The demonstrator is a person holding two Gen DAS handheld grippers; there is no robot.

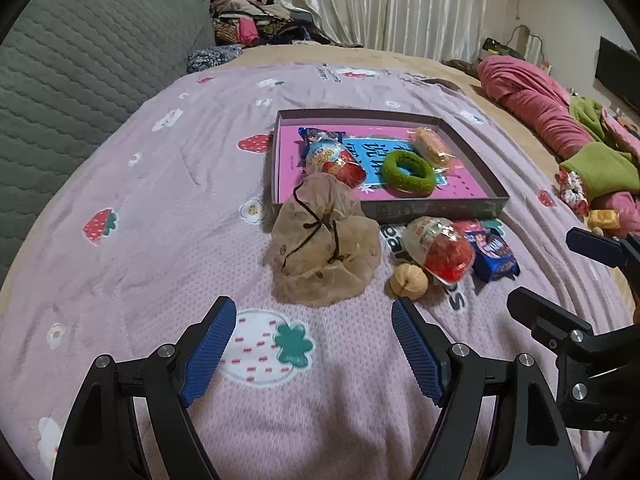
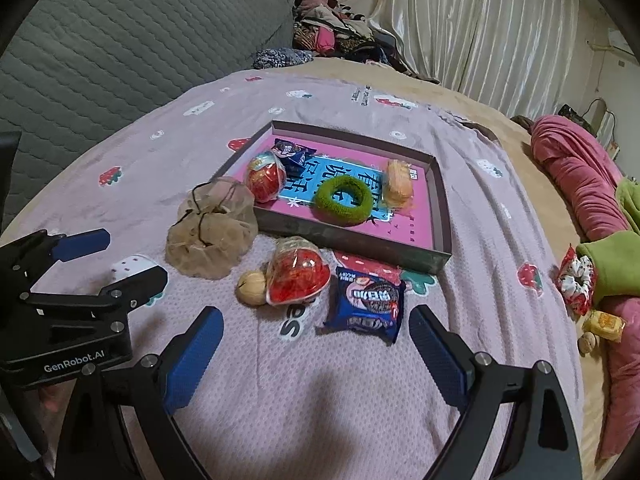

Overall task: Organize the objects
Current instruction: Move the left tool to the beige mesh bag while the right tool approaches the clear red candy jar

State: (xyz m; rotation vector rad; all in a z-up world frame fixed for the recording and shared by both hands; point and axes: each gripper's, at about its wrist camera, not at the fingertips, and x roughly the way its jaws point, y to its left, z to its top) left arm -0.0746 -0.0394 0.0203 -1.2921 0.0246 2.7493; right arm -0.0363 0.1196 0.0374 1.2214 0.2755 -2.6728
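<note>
**Two open tools hang over a bed strewn with snacks**

On the pink strawberry blanket (image 1: 160,184) covering the bed, a shallow tray (image 2: 352,240) holds a green hair ring (image 2: 342,201), a red-and-clear capsule (image 2: 265,179), a blue packet (image 2: 291,151) and an orange wrapped snack (image 2: 398,184). Just outside the tray's near edge lie a tan drawstring pouch (image 1: 324,248), a walnut (image 2: 253,287), a second red capsule (image 2: 298,278) and a blue cookie packet (image 2: 366,304). The left tool (image 1: 312,344) and right tool (image 2: 316,348) both stand wide, holding nothing, short of these items.
</note>
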